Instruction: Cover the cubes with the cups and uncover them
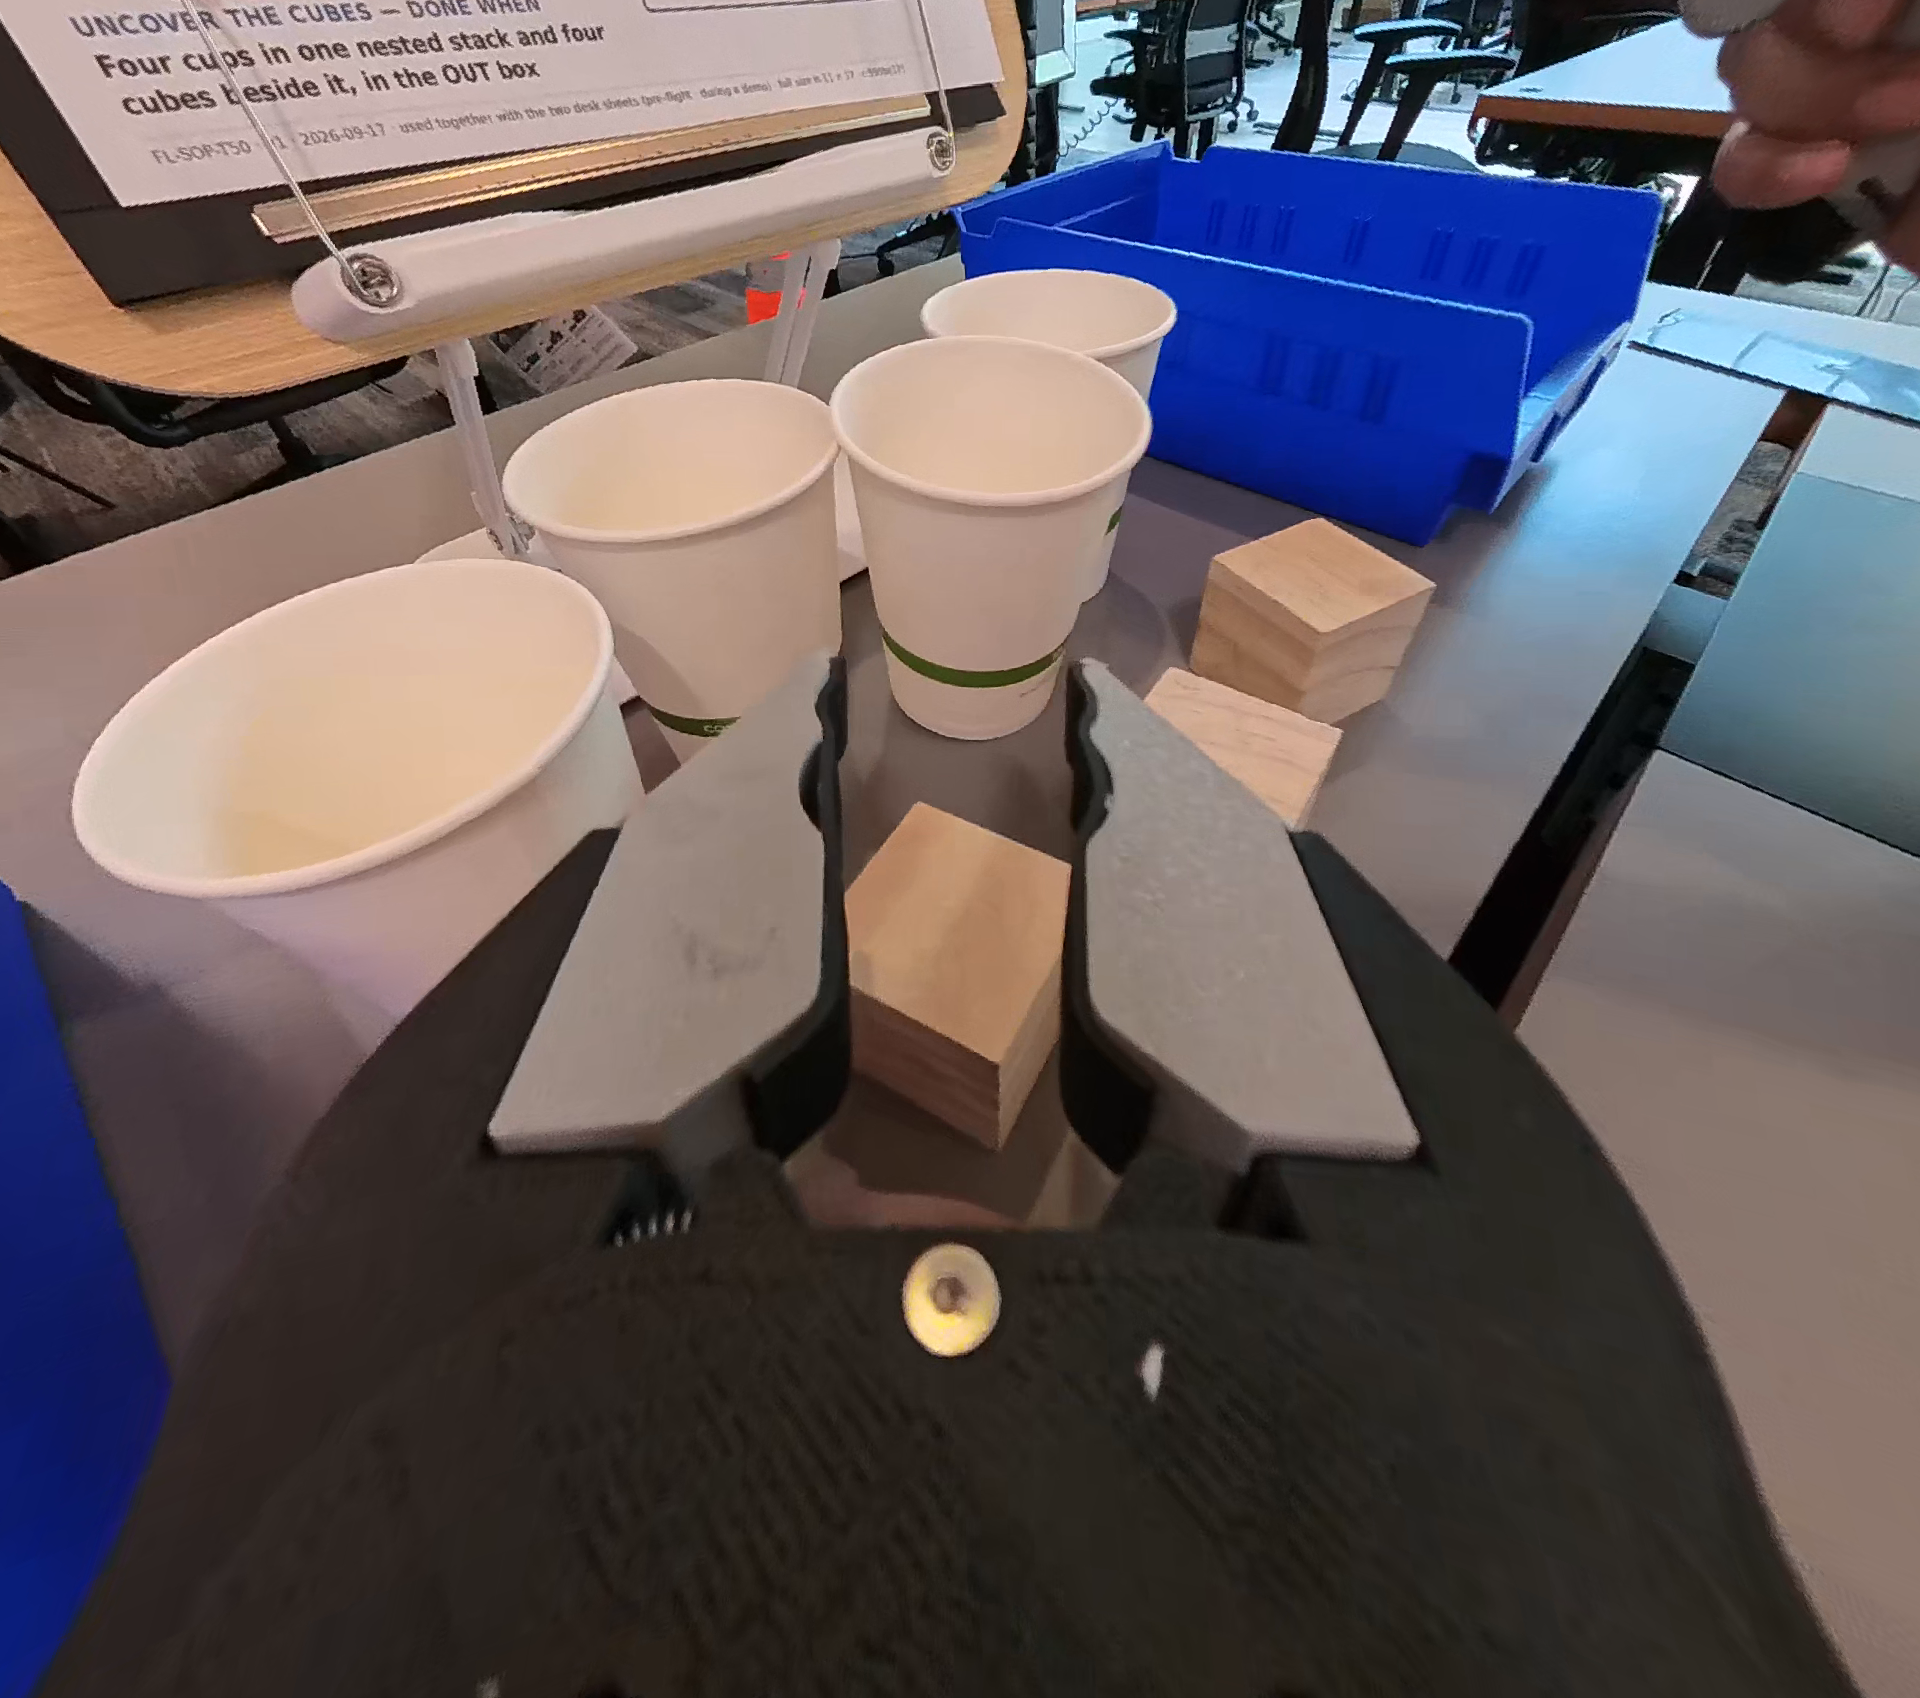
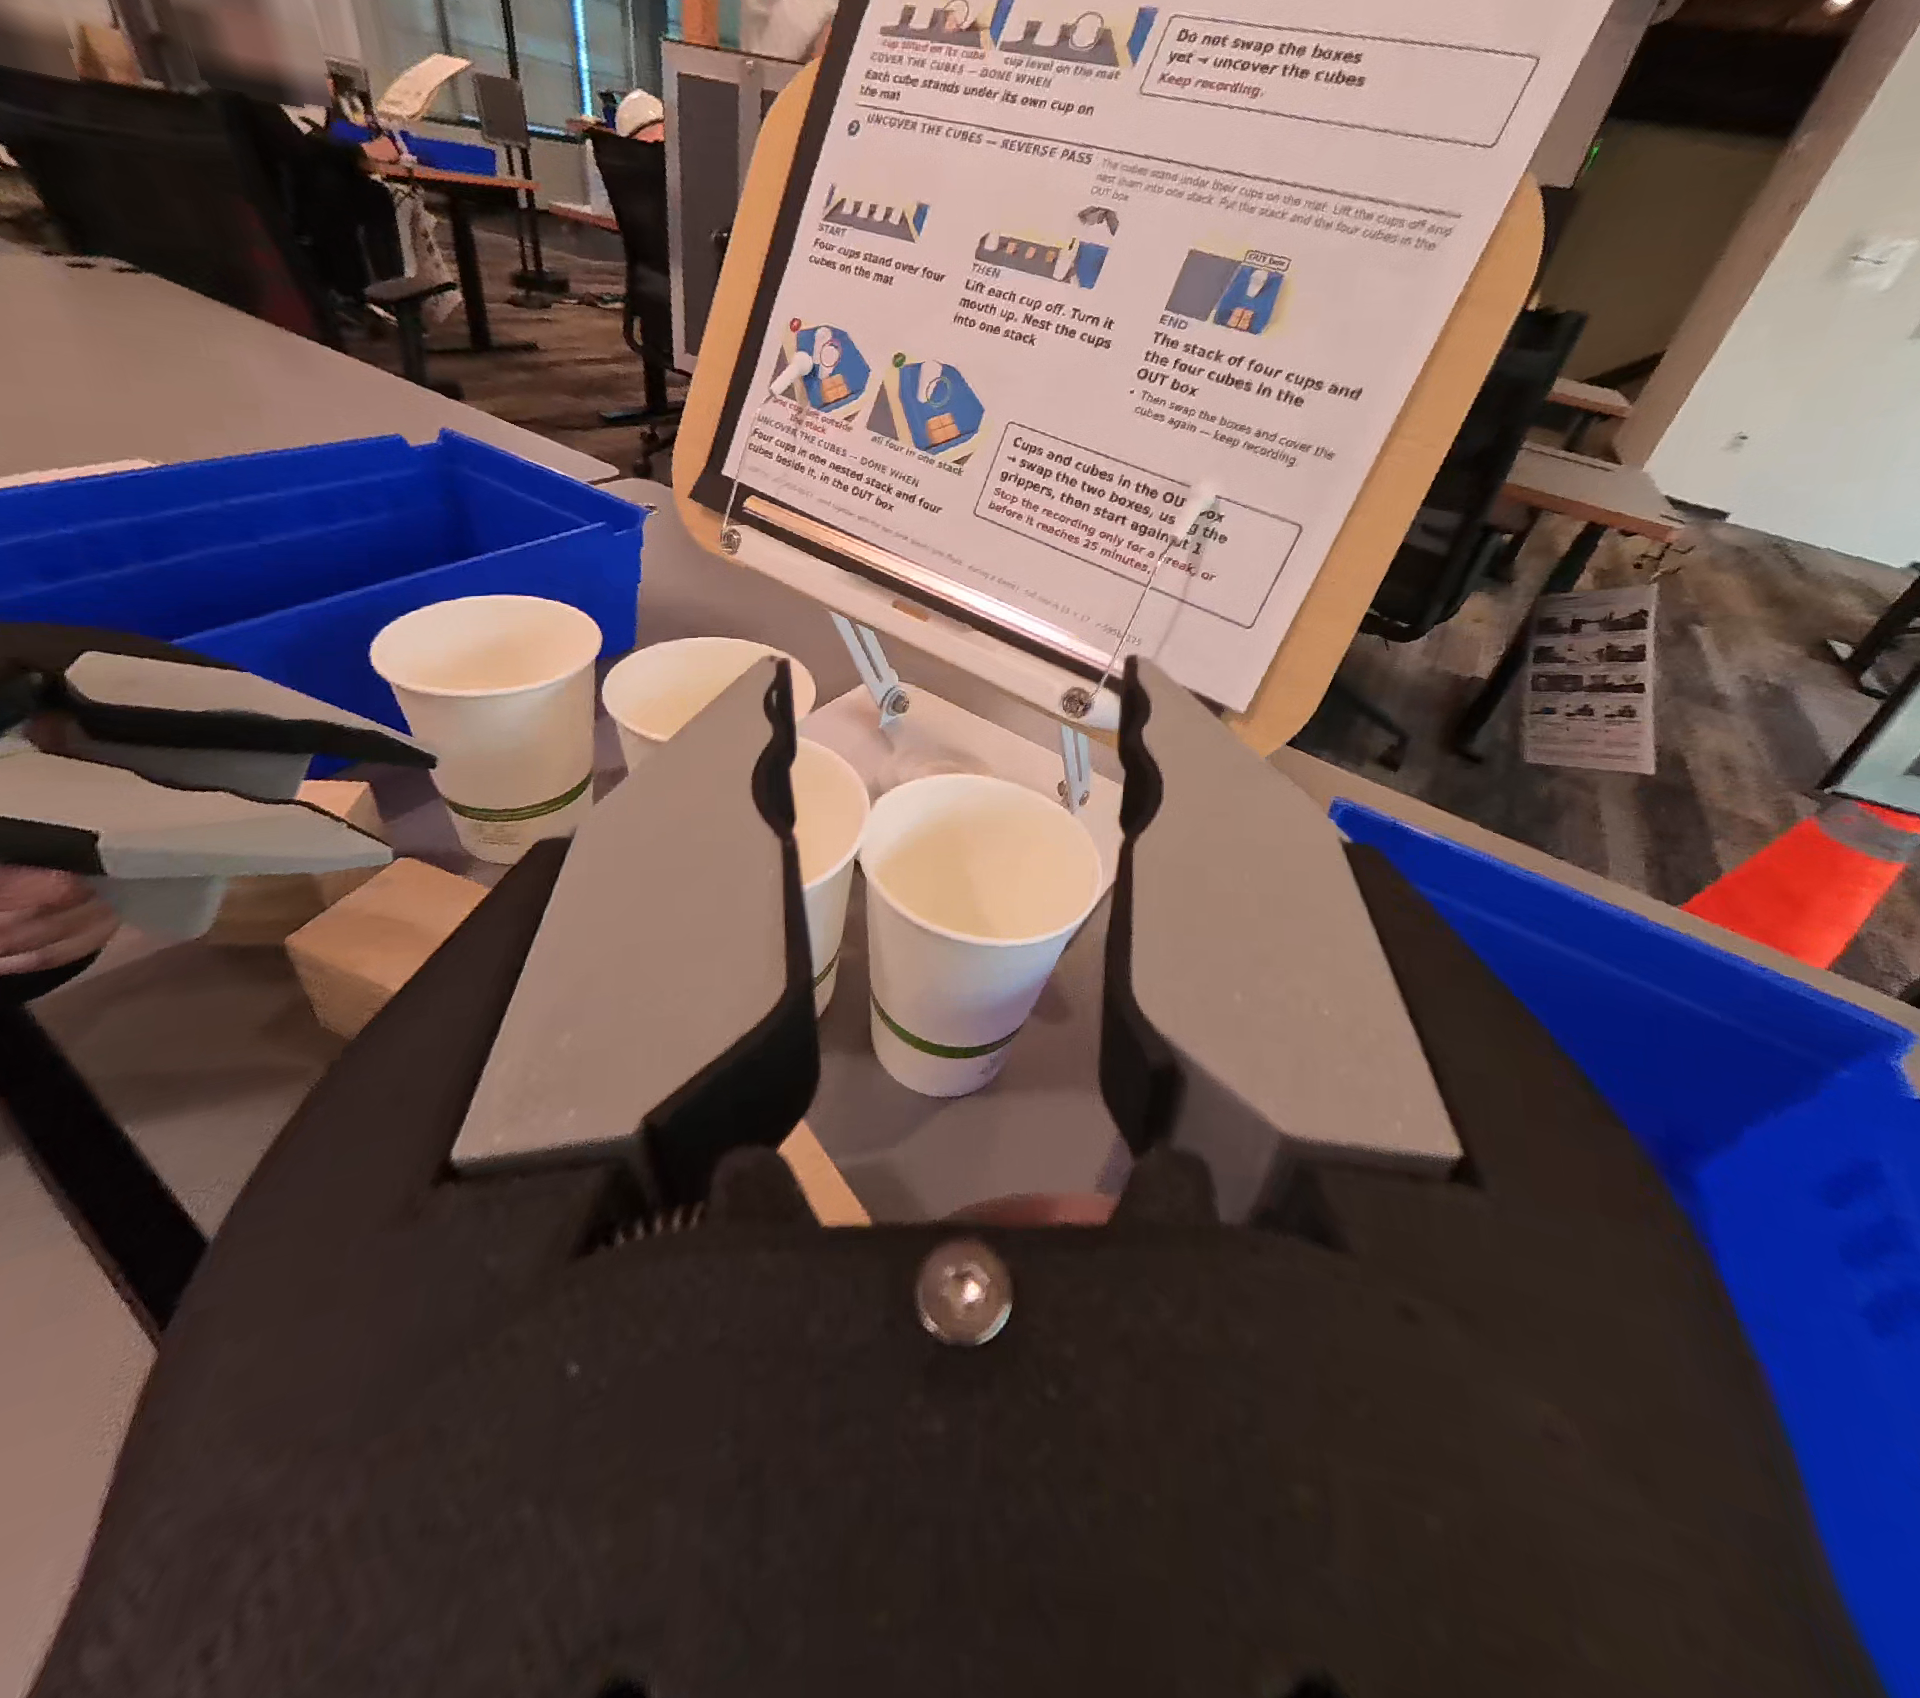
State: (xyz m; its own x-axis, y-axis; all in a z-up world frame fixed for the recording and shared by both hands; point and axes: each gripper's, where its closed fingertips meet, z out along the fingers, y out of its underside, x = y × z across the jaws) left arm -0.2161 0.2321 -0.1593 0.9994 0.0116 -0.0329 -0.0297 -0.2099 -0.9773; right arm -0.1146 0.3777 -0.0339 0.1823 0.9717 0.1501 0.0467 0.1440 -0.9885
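In the left wrist view my left gripper [image 1: 956, 713] is shut on a wooden cube [image 1: 956, 952], which sits deep between the fingers just above the grey mat [image 1: 1507, 640]. Several white paper cups stand mouth up ahead: one near left [image 1: 343, 734], one in the middle [image 1: 675, 505], one straight ahead [image 1: 987, 526] and one behind it [image 1: 1049, 318]. Two more cubes [image 1: 1314, 609] [image 1: 1247, 739] lie to the right. My right gripper [image 2: 956, 713] is open and empty, above a cup [image 2: 977, 921]. The left gripper [image 2: 405, 796] also shows at the left of the right wrist view.
A blue bin [image 1: 1351, 360] stands behind the cubes, and it also shows in the right wrist view [image 2: 312, 536]. A second blue bin [image 2: 1662, 1025] is at the right. An instruction board on a white stand [image 2: 1091, 246] rises behind the cups. Office chairs and desks are beyond. My right gripper's tips are some 15 cm from the cup [image 2: 977, 921]. It turns up in the left wrist view [image 1: 1134, 323] as well.
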